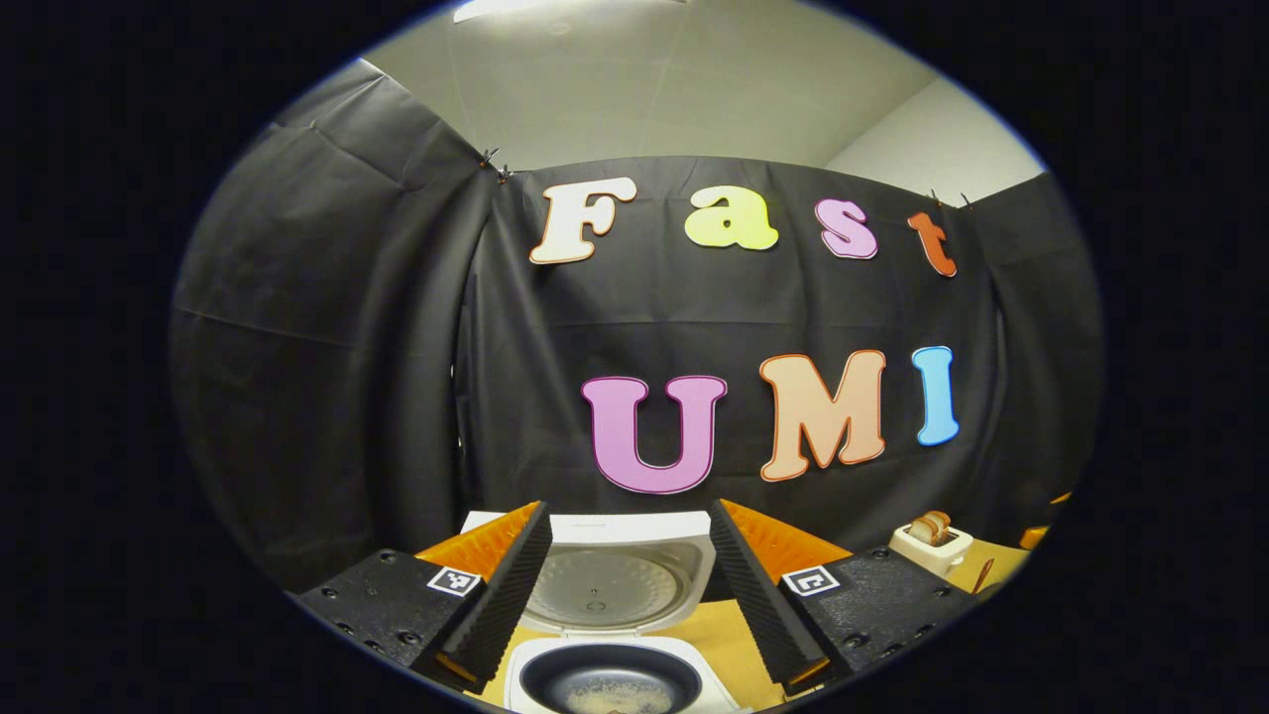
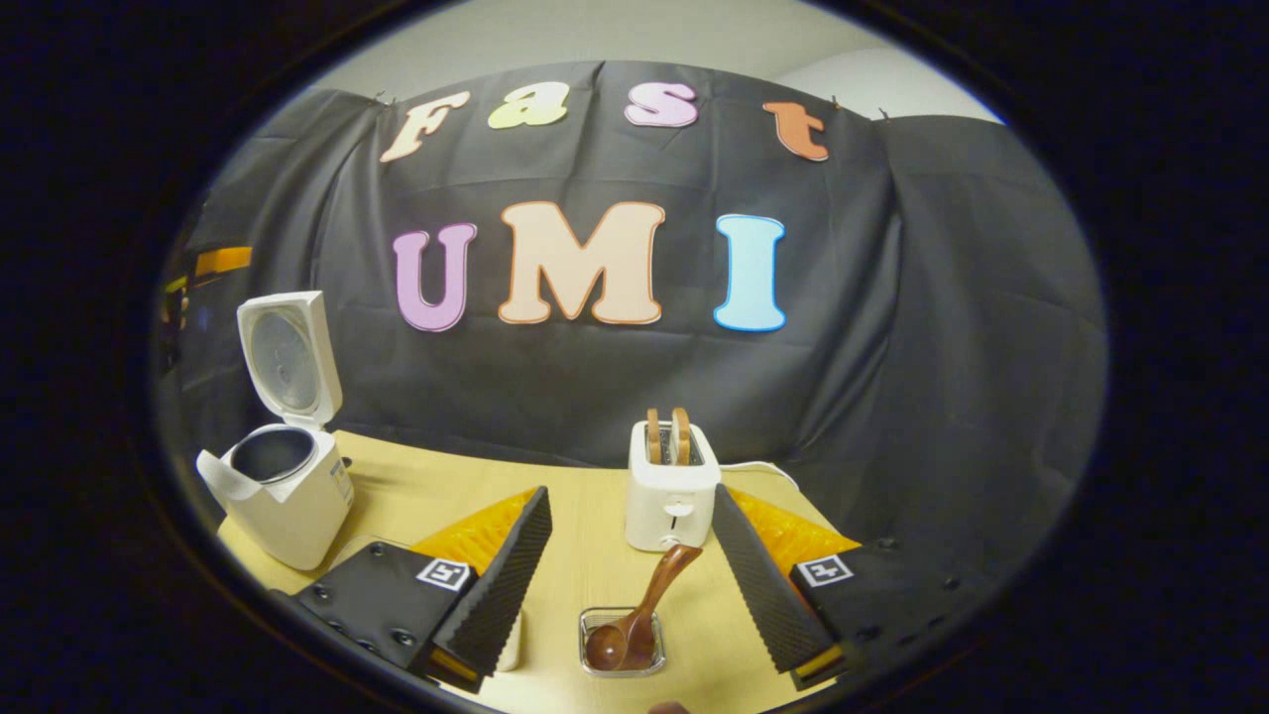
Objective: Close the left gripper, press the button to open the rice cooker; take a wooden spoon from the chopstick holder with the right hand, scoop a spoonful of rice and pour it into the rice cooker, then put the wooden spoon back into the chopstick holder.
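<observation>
While the rice cooker [image 2: 283, 486] stands with its lid [image 2: 288, 359] tipped up and back, the left gripper view looks down into the pot [image 1: 610, 684], and pale grains lie on its bottom, so some rice seems to be in there already. Wooden spoon [image 2: 639, 615] sits bowl-down in a small clear square holder [image 2: 623, 643] on the desk [image 2: 585, 516], handle leaning up toward the toaster [image 2: 671, 486]. Whether that holder is the chopstick holder I cannot tell for sure, but it is the one the spoon rests in.

Judgement: lid-open step looks done, rice is in the pot, spoon is parked in a holder, which fits the late end of the task; how much rice went in is not clear.

Left gripper [image 1: 630, 585] hangs above the open cooker, fingers spread wide, gripping nothing. Right gripper [image 2: 630, 585] hangs over the spoon, fingers also spread wide, nothing between them.

Desk is light wood, smooth, bare between items. Toaster with two slices in it stands mid-desk near the back. Black cloth walls all round, pale ceiling above.
</observation>
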{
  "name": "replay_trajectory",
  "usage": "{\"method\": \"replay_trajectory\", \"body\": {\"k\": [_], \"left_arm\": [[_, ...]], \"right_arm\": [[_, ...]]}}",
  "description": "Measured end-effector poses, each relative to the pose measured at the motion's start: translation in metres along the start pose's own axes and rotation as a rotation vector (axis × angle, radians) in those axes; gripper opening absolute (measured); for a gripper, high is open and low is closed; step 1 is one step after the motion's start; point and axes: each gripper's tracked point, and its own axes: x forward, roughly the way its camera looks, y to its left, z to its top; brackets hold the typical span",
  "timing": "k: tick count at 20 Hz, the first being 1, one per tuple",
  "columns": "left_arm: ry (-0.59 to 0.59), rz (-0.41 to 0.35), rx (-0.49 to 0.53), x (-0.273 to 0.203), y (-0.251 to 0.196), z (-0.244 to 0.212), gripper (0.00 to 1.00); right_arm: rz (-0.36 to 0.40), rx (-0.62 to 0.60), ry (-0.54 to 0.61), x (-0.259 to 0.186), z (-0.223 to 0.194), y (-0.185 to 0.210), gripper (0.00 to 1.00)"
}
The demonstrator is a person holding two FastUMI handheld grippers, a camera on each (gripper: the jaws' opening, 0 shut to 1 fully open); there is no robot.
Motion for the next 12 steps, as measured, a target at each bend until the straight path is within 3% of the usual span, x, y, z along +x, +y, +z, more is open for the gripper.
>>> {"method": "replay_trajectory", "body": {"k": [6,12], "left_arm": [[0.056,0.001,-0.059,0.061,0.011,-0.015,0.93],[0.125,0.028,0.042,0.101,0.021,-0.047,0.94]], "right_arm": [[0.002,-0.01,0.005,-0.008,-0.005,0.007,1.0],[-0.009,-0.028,0.023,-0.015,-0.014,0.005,1.0]]}}
